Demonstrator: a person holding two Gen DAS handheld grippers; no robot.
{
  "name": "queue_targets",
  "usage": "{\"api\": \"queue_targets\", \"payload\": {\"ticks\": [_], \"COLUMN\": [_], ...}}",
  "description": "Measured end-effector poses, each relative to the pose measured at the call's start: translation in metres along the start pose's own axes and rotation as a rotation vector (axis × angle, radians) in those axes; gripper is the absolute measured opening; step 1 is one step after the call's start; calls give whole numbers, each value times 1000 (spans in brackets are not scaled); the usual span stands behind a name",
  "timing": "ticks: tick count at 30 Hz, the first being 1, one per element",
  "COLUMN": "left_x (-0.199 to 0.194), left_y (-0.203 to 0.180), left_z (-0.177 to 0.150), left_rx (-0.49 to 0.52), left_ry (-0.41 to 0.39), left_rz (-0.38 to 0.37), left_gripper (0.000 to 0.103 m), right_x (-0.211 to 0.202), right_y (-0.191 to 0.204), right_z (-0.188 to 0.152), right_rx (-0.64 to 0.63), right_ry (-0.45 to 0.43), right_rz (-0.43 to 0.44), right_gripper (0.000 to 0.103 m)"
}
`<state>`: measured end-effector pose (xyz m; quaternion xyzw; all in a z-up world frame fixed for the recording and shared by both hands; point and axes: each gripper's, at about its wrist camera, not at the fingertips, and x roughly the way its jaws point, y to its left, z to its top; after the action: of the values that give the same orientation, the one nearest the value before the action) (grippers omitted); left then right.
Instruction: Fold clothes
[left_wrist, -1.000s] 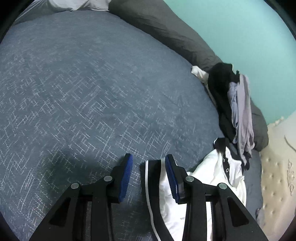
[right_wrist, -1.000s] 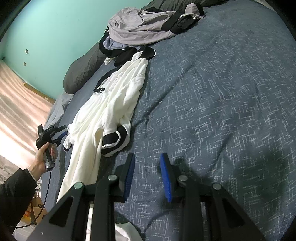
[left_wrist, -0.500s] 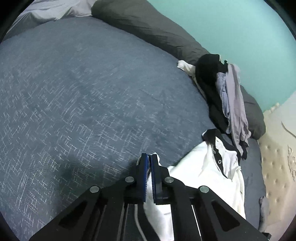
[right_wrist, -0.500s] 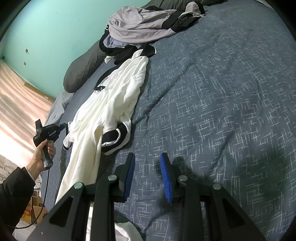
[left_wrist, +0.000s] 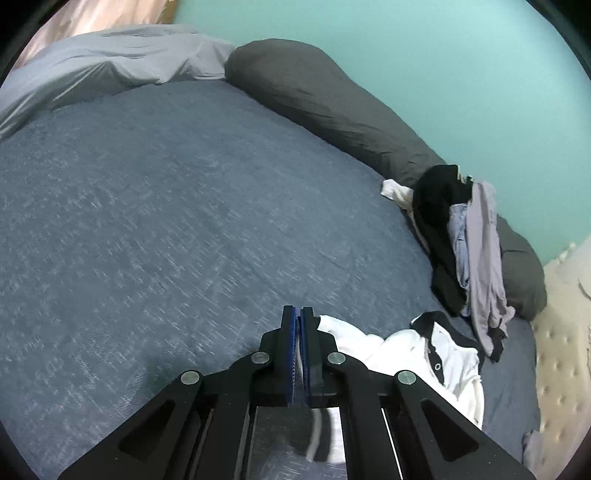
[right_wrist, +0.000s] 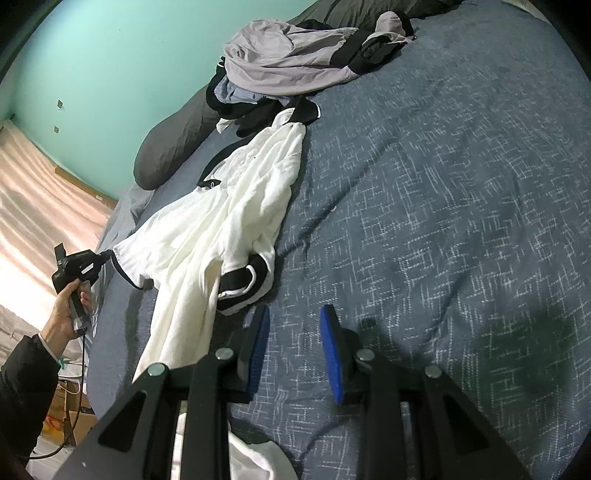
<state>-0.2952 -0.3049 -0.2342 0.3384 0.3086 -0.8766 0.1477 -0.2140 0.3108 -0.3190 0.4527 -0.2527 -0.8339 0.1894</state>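
A white shirt (left_wrist: 399, 347) with black collar and cuffs lies stretched along the edge of the blue patterned bedspread (left_wrist: 147, 221). My left gripper (left_wrist: 297, 314) is shut on the shirt's black-trimmed edge, and the cloth hangs down from its pads. In the right wrist view, a hand (right_wrist: 66, 306) holds that left gripper (right_wrist: 105, 254) with the shirt (right_wrist: 221, 229) pulled taut from its tip. My right gripper (right_wrist: 295, 314) stands open over the bedspread (right_wrist: 443, 184), just right of a black cuff (right_wrist: 240, 280), with nothing between its fingers.
A pile of grey, black and light-blue clothes (left_wrist: 465, 236) (right_wrist: 288, 62) sits beyond the shirt's collar. A dark grey bolster (left_wrist: 317, 99) runs along the teal wall. A pale grey sheet (left_wrist: 92, 66) lies at the far end. Boxes (right_wrist: 62, 413) stand on the floor.
The left gripper closed on the shirt's black-trimmed edge and rose, lifting the cloth off the bed. The right gripper stayed still and open.
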Motion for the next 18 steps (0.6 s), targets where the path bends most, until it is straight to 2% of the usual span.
{"api": "queue_targets", "payload": {"ticks": [6, 11, 15, 18], "left_x": [33, 63, 71, 64], "left_y": [25, 44, 34, 27], "left_z": [-4, -17, -24, -27], "left_rx": [-103, -140, -38, 4], "left_ry": [83, 141, 176, 177], "left_rz": [47, 70, 93, 86], "left_gripper": [3, 3, 4, 5], "right_x": [1, 4, 9, 12], "right_y": [1, -2, -2, 0], "right_z": [-1, -2, -4, -5], "right_rx": [-7, -5, -9, -14], "right_ry": [4, 10, 20, 27], "right_rz": [-6, -16, -23, -32], "right_gripper": [28, 28, 28, 28]}}
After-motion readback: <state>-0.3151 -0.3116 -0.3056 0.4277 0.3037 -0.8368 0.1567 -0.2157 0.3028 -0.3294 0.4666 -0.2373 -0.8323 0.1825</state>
